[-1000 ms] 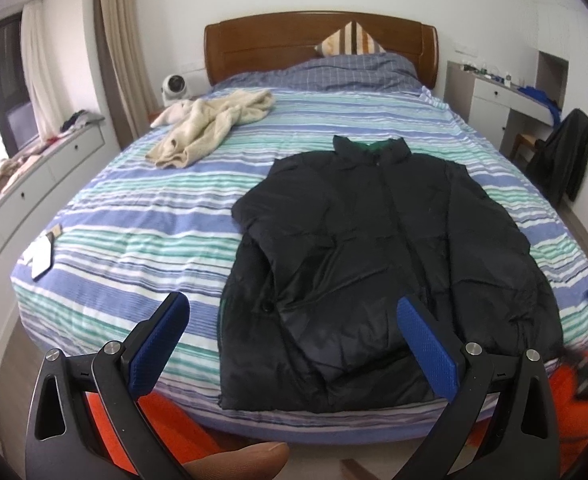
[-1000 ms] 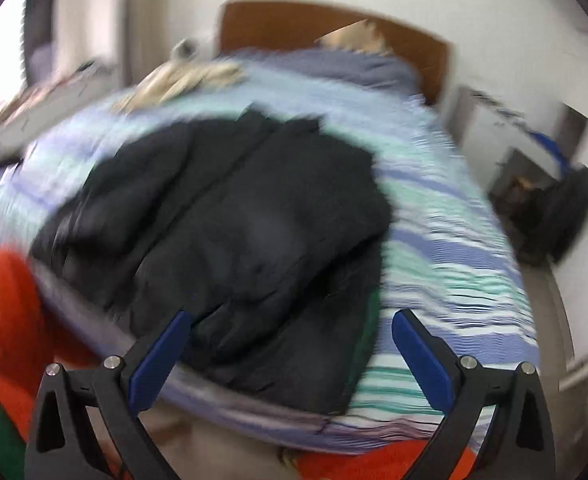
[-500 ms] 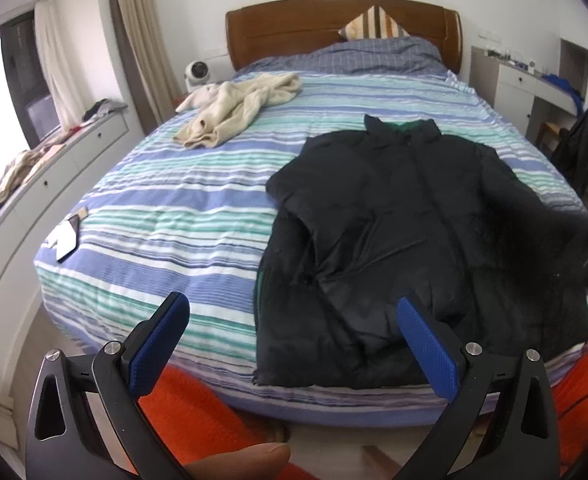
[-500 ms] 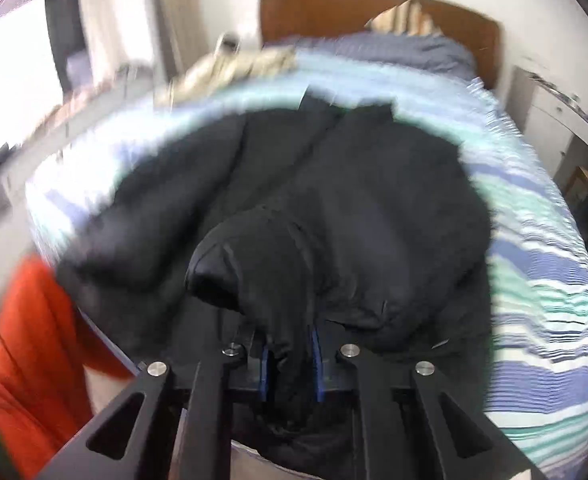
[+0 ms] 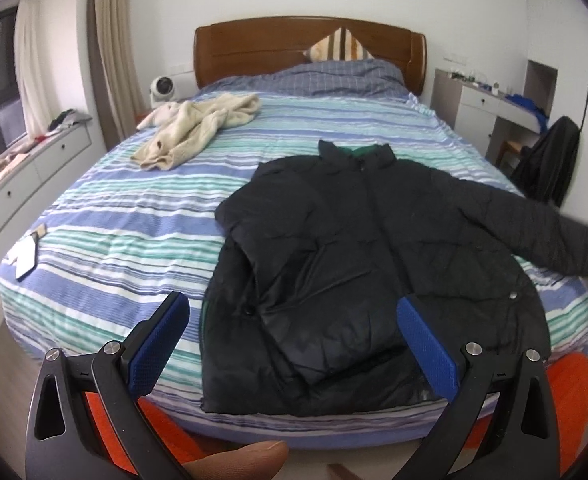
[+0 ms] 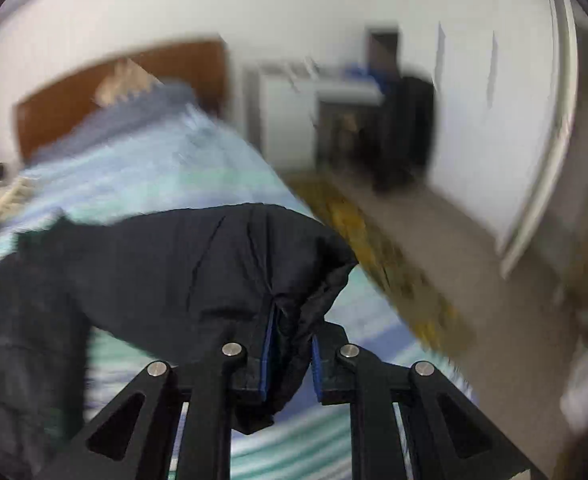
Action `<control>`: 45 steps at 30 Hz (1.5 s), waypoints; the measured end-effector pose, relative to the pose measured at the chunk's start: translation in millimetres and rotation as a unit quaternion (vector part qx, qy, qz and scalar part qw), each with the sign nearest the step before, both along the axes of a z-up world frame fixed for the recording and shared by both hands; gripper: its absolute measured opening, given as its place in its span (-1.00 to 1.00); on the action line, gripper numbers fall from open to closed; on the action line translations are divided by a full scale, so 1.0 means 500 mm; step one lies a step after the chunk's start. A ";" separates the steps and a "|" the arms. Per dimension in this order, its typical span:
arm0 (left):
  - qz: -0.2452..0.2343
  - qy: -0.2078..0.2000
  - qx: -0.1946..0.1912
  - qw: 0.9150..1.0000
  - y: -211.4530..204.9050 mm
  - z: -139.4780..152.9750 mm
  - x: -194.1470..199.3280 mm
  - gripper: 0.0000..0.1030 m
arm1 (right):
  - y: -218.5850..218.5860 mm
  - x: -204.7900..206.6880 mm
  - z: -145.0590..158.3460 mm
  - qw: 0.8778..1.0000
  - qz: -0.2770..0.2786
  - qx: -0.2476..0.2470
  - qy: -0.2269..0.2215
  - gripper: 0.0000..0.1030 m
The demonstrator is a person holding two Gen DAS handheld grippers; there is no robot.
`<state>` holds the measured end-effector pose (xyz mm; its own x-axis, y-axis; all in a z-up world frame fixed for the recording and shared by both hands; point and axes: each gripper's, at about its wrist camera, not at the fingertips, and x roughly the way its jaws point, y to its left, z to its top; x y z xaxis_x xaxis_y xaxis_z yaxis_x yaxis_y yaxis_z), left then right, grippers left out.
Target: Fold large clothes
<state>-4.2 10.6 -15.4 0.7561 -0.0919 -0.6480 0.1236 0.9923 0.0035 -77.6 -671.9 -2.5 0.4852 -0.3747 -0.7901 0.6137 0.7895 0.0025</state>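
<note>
black jacket (image 5: 358, 264) lying face up on the near right part of a striped bed (image 5: 133, 216), collar toward the wooden headboard (image 5: 253, 46), hem at the foot edge. one sleeve folded across the chest on the left side; the other sleeve (image 5: 550, 236) stretched out to the right, lifted off the covers and reaching past the bed's right edge.

left hand-held gripper (image 5: 291, 332) hovering over the foot of the bed, blue pads wide apart, nothing between them, clear of the jacket's hem. fingertip of the holding hand (image 5: 237, 460) visible at the bottom edge.

right hand-held gripper (image 6: 289, 360) clamped on the sleeve end (image 6: 221, 264), dark fabric bunched between the nearly closed blue pads and hanging below them. jaws just eased very slightly wider, the cloth between them. right wrist view strongly blurred.

cream garment (image 5: 197, 128) crumpled on the far left of the bed, well apart from the jacket. striped pillow (image 5: 340, 48) propped against the headboard. small white fan (image 5: 161, 90) beside the bed's head on the left. white surface (image 5: 490, 94) with small items to the right, dark garment draped over a chair (image 5: 550, 168) next to it. orange cloth (image 5: 566, 384) low at the foot of the bed.
</note>
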 end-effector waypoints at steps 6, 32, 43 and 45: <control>0.006 -0.008 0.023 1.000 0.011 -0.001 -0.009 1.00 | -0.070 -0.045 -0.088 0.990 -0.081 0.113 -0.025 -0.12; -0.170 0.078 0.057 0.981 -0.032 -0.088 0.205 -0.50 | 0.542 0.049 -0.017 0.963 0.228 0.078 -0.124 0.06; 0.210 0.046 0.093 0.972 0.567 0.031 0.403 -0.01 | 0.661 0.081 0.010 0.940 0.315 0.057 -0.121 0.07; 0.240 0.090 0.082 0.963 0.631 -0.017 0.434 0.05 | 0.668 0.084 0.000 0.941 0.312 0.066 -0.114 0.15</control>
<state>212.7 326.1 -23.7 0.5607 0.3541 -0.7485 -0.3354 0.9236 0.1857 -35.5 -338.0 -2.3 0.7410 0.1335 -0.6581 0.0028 0.9794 0.2018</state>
